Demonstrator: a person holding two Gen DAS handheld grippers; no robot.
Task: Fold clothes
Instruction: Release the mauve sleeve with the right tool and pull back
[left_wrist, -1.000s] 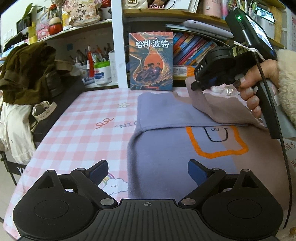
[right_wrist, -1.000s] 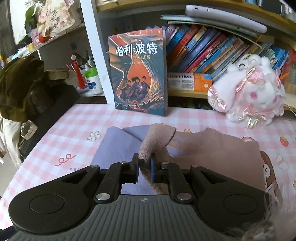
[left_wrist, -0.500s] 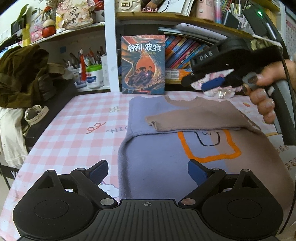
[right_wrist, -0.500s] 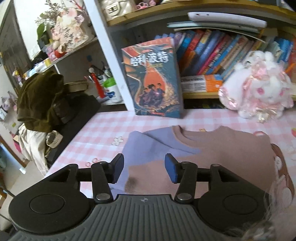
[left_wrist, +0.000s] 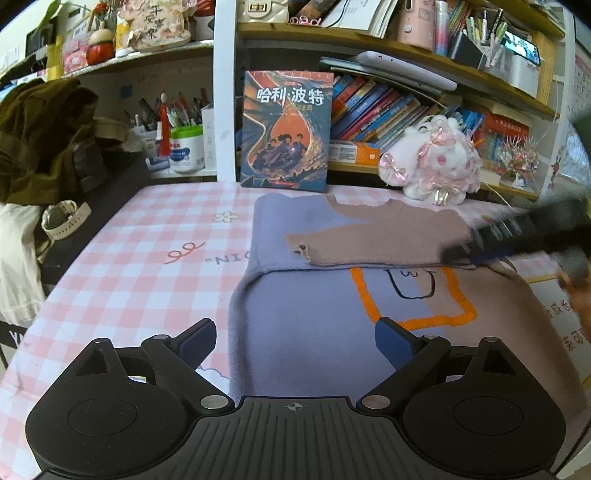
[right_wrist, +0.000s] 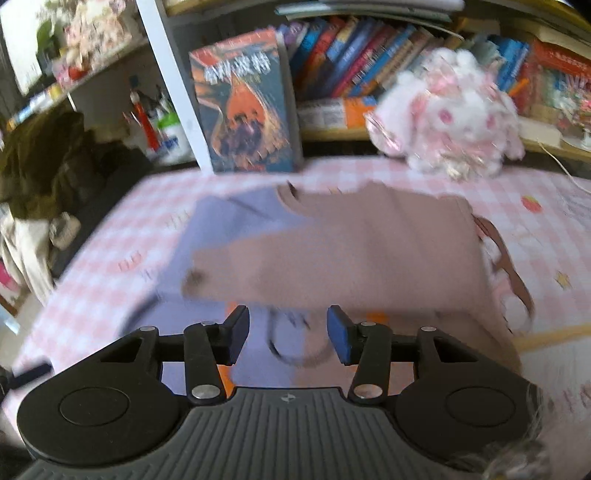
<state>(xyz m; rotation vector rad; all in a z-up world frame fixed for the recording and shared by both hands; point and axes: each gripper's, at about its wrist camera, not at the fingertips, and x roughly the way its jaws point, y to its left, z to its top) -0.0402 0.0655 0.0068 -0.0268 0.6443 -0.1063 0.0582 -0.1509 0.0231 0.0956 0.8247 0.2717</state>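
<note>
Sweater (left_wrist: 332, 302) lies flat on the checked tablecloth (left_wrist: 147, 258), its brown sleeve (left_wrist: 369, 243) folded across the chest (cuff pointing left). Both the left gripper (left_wrist: 295, 339) and the right gripper (right_wrist: 284, 330) hover with jaws wide apart, holding nothing. For the next fold, 2 grips on the near hem, evenly spaced, should keep the edges square.

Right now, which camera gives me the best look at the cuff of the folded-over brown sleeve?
The left wrist view. There the sleeve cuff is sharp, lying flat across the purple half of the sweater, its end hem visible. The right wrist view is motion-blurred: the cuff shows only as a soft brown smear beyond the open right gripper.
</note>
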